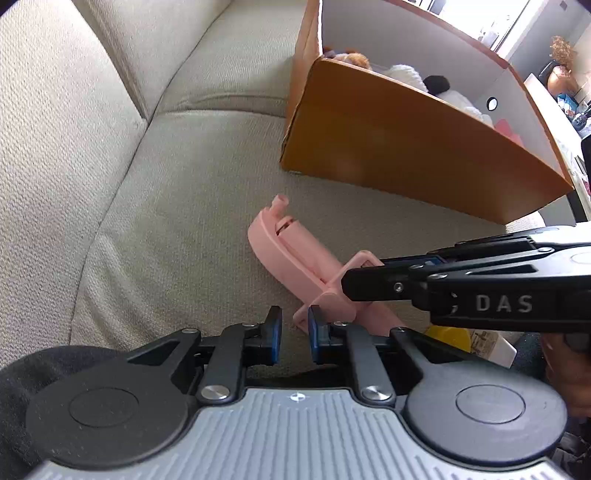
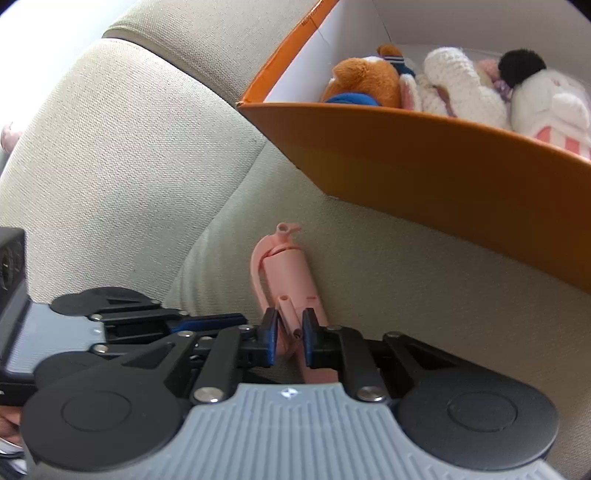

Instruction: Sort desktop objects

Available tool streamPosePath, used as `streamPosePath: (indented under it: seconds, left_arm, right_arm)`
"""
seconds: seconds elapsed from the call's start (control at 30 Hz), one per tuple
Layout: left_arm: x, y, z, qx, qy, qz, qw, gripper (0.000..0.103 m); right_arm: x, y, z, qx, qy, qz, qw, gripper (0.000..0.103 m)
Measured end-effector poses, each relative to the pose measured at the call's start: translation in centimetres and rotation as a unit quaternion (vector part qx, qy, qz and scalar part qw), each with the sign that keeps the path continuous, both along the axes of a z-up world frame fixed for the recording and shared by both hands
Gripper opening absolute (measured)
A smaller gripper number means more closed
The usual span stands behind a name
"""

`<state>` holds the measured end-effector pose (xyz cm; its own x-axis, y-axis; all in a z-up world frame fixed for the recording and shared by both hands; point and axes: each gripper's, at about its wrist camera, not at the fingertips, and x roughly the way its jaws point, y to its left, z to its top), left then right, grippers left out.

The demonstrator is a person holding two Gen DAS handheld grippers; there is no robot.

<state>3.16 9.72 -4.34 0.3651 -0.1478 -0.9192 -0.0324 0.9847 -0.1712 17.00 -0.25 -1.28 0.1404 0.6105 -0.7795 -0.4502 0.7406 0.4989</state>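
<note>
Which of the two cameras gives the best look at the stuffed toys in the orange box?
The right wrist view. It looks down over the orange box wall, showing the stuffed toys clearly: a brown one, white ones, and one with a black pompom. The left wrist view catches only their tops peeking above the box's near wall.

Beige woven sofa seat cushion (image 1: 177, 206), matching back cushion (image 2: 122, 140) behind it, bright window (image 1: 476, 14) beyond, dried flower arrangement in a brown vase (image 1: 561, 70) at far right
</note>
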Motion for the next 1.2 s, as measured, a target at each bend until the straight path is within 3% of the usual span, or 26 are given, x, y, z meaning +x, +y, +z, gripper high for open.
streamPosePath:
  seconds: [0.13,0.37,0.53,0.67,0.83,1.0,1.13,1.2]
  left_arm:
    - [-0.2,-0.3,0.4,-0.013,-0.011,-0.016,0.9997,0.017]
    - [-0.9,-2.5,1.5,-0.040,-0.023,-0.074,0.9962,0.018]
    - [-1.8,-6.1,1.9,-0.058,-0.031,-0.160,0.9849,0.027]
    - [-3.8,-10.1,2.3,-0.046,-0.047,-0.273,0.9597,0.029]
    - [-6.2,-13.5,2.5,0.008,-0.050,-0.404,0.9132,0.030]
    - [-8.2,-16.1,2.8,0.056,-0.055,-0.491,0.8677,0.032]
    - [-9.0,-17.8,2.0,0.097,-0.049,-0.526,0.8436,0.032]
    - [-8.9,-18.5,1.5,0.107,-0.041,-0.534,0.8375,0.032]
  right_arm:
    - [-0.2,0.0,1.4,-0.009,-0.018,0.015,1.000,0.006]
    - [-0.6,-3.9,5.1,-0.034,-0.070,0.024,0.997,0.006]
    - [-1.6,-7.8,6.5,-0.077,-0.104,0.053,0.990,0.006]
    - [-2.5,-10.9,5.9,-0.113,-0.113,0.056,0.986,0.006]
    - [-3.5,-13.1,5.0,-0.126,-0.107,0.045,0.985,0.006]
    - [-4.3,-14.7,4.4,-0.128,-0.104,0.041,0.985,0.006]
    - [-4.3,-15.5,3.9,-0.125,-0.103,0.035,0.986,0.006]
    - [-4.2,-15.6,3.7,-0.122,-0.103,0.032,0.987,0.006]
